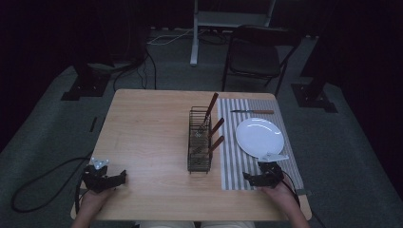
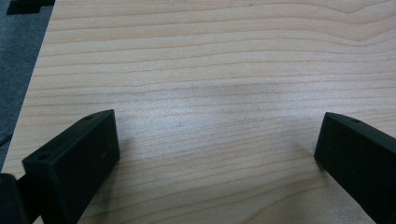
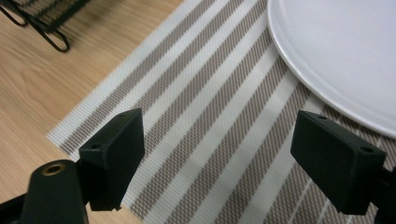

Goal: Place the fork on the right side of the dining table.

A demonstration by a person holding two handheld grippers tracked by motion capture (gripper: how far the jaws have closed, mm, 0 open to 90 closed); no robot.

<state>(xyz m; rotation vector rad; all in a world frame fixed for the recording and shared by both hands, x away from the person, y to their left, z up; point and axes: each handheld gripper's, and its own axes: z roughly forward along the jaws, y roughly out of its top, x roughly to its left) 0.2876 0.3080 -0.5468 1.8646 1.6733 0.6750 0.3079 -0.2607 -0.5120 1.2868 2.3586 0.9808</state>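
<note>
Left gripper [image 1: 105, 179] rests open and empty at the table's near left corner; right gripper [image 1: 264, 176] hovers open over the striped placemat [image 1: 233, 156], just short of the white plate [image 1: 259, 137].

Held by a hand [image 1: 92, 202] coming in from the bottom edge, the left gripper points across bare wood, its jaws wide apart with nothing between them in the left gripper view, and the table [image 1: 147, 137] edge close on its left. Mid-table stands a wire cutlery rack [image 1: 199, 140] holding wooden-handled utensils [image 1: 212, 124], well apart from both grippers, with open wood on its left side. On the right, jaws stand wide with only placemat stripes between them; the plate rim lies just beyond the right jaw, untouched. A knife [image 1: 253, 112] lies across the placemat's far end, past the plate. The right hand [image 1: 278, 192] sits near the table's near edge.
</note>
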